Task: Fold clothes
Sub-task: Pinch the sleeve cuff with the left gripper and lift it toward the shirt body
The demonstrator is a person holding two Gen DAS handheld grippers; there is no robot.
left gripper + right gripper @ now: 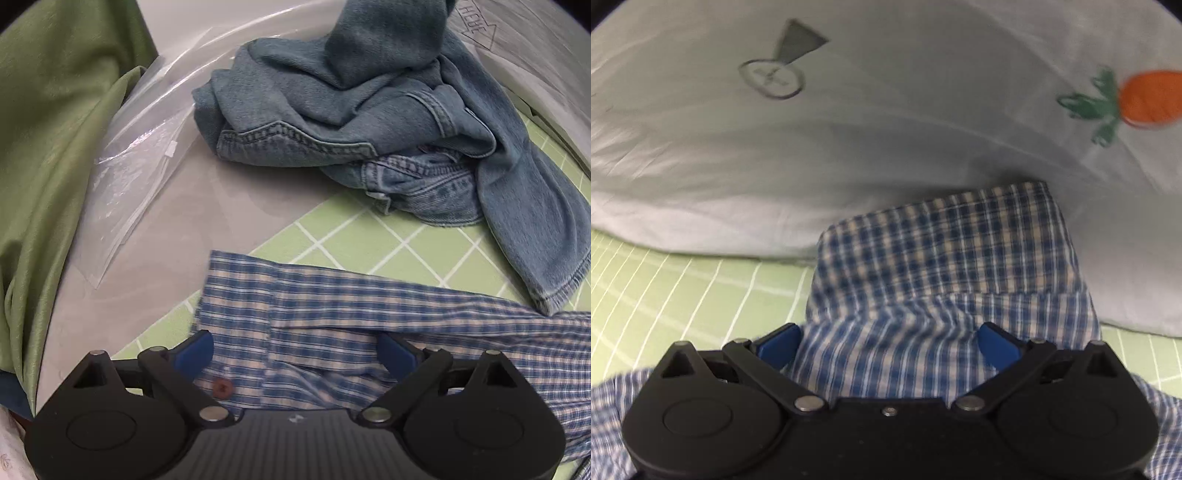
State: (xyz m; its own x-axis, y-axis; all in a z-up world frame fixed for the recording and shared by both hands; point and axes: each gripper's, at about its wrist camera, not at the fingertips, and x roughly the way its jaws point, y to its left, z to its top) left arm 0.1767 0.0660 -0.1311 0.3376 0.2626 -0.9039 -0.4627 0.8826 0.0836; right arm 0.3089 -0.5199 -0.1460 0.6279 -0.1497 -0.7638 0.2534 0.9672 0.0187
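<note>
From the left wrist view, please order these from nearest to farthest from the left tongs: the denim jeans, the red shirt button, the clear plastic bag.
1. Red shirt button: on the plaid shirt, right by the left tongs.
2. Clear plastic bag: farther, on the left side.
3. Denim jeans: farthest, crumpled toward the upper right.

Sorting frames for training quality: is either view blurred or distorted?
Left wrist view: mostly sharp, jeans stitching crisp, fisheye bends the edges. Right wrist view: motion blur smears the carrot print and plaid shirt; same fisheye curve.
</note>
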